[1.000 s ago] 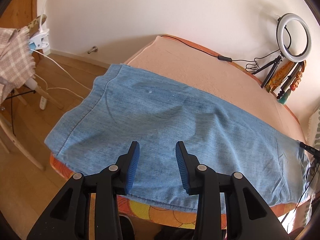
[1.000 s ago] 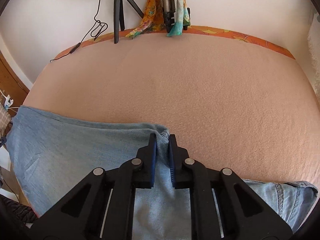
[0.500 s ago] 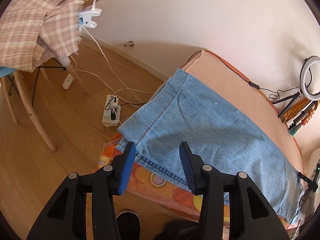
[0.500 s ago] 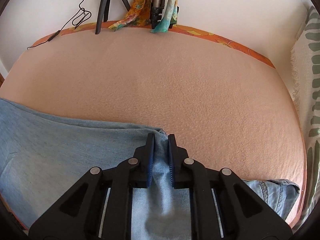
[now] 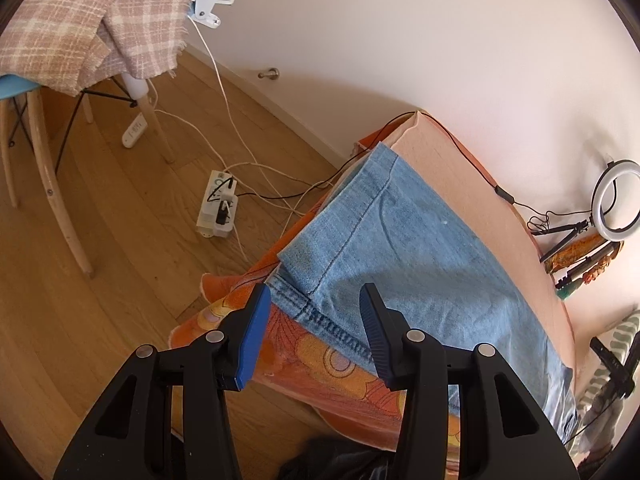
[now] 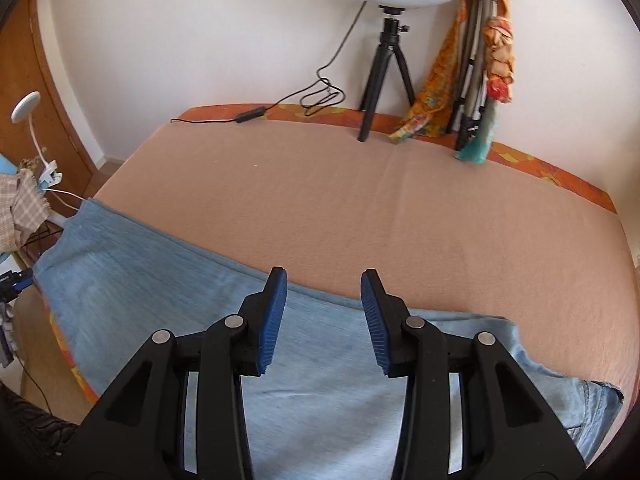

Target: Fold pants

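Pants (image 5: pixel 404 256) lie flat under both claws: left claw (image 5: pixel 312 316) spread over the hem, right claw (image 6: pixel 324 304) opening, empty.

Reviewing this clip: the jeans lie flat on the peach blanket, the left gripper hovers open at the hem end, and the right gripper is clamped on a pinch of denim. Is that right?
Not quite. In the right wrist view the right gripper holds nothing: its jaws are opening, with no fabric pinched between the pads. The rest stands: the jeans lie flat on the peach blanket, and the left gripper is open at the hem end.
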The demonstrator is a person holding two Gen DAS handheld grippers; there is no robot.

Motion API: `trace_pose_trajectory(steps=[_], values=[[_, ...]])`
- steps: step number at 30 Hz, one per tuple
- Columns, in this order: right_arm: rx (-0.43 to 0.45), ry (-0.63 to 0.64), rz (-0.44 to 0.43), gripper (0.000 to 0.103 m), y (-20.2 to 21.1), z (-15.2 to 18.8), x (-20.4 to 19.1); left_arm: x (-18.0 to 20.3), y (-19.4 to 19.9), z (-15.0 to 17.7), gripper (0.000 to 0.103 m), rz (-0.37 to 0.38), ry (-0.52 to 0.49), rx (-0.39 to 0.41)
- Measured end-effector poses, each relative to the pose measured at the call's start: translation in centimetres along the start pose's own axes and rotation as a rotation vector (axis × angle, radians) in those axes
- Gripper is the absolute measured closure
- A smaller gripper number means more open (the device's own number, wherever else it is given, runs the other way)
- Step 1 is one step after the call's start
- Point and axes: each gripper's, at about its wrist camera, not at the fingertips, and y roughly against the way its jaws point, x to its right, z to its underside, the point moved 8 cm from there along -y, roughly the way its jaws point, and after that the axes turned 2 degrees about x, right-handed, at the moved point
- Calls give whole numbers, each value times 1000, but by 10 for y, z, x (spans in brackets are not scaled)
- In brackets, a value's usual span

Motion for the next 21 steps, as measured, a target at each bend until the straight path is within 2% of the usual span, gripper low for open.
trace_pose_trajectory(steps=[7,12,15,21], values=[[-11,121,-265,63,-33,-39,-142,1,2,3,58,22,13,0],[-44,237,-400,63,-68,-60,-236,1,15,-4,58,38,70,30],[-83,305,-482,63,-95,-66,-293,4,20,-3,58,26,47,64],[-144,431,-536,62,-155,-66,-394,8,9,2,58,34,45,46]])
